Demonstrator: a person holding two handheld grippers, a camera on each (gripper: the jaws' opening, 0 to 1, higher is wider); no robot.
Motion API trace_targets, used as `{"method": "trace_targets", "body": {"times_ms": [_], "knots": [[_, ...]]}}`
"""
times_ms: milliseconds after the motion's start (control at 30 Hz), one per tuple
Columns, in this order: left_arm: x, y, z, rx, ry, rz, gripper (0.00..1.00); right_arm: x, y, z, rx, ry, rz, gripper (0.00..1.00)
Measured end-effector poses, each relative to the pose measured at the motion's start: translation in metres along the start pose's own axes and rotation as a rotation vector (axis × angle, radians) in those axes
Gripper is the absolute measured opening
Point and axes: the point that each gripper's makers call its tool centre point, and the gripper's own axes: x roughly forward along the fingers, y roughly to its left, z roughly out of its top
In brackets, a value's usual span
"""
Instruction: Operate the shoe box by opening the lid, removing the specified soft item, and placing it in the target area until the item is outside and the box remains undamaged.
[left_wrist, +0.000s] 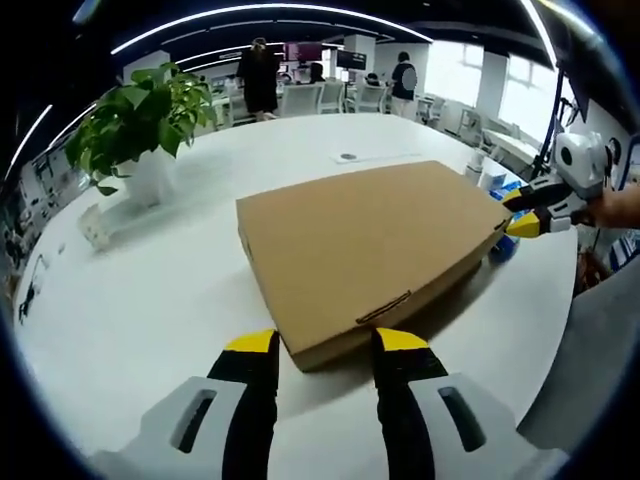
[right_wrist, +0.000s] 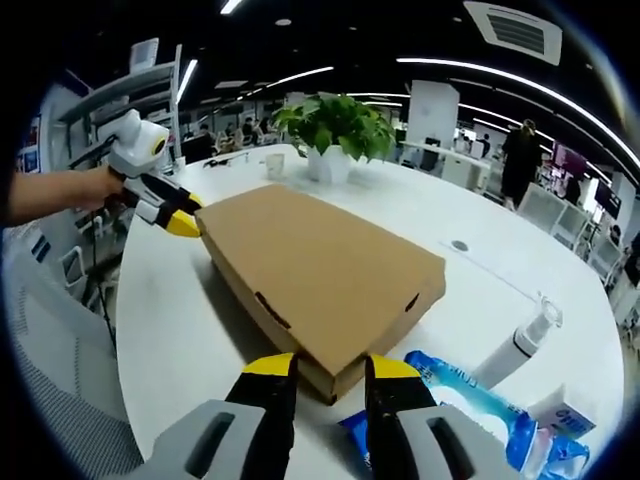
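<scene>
- Shoe box: flat brown cardboard box, lid shut, lying on the white table; taken here as the landmark. A tuck tab shows on its side wall in the left gripper view, two slots in the right gripper view.
- Left gripper: at one corner of the box, yellow-tipped jaws apart, one on each side of the corner, gripping nothing.
- Right gripper: at the opposite corner of the box, jaws likewise parted astride that corner, holding nothing.
- Potted plant: on the table beyond the box, well apart from it.
- Blue packet: just beside the box corner near the right gripper.
- White spray bottle: lying near the packet, apart from the box.
- Soft item: hidden; presumably inside the closed box.
- Progress, as judged: nothing completed. Lid not yet opened; item removal and placement remain. Box looks undamaged.
</scene>
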Motion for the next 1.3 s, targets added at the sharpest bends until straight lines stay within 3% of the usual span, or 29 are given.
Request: {"method": "trace_targets", "body": {"times_ms": [333,433,633,733,967,1300], "knots": [[-0.001,0.001,0.003,-0.009,0.018,-0.015,0.37,0.000,-0.001,0.000,0.047,-0.009,-0.019,0.22],[-0.007,0.001,0.007,0.002,0.000,-0.005,0.36,-0.006,-0.002,0.007,0.103,-0.060,-0.032,0.22],[-0.024,-0.001,0.020,0.003,-0.062,0.006,0.39,-0.022,0.001,0.013,0.126,-0.086,-0.035,0.29],[-0.038,-0.007,0.027,0.005,-0.116,0.017,0.39,-0.037,-0.003,0.012,0.145,-0.102,-0.060,0.33],[-0.059,-0.033,0.025,-0.007,-0.173,-0.025,0.48,-0.067,-0.017,0.004,0.147,-0.100,-0.148,0.43],[-0.083,-0.066,0.021,0.016,-0.208,-0.049,0.63,-0.114,-0.020,-0.023,0.147,-0.086,-0.209,0.60]]}}
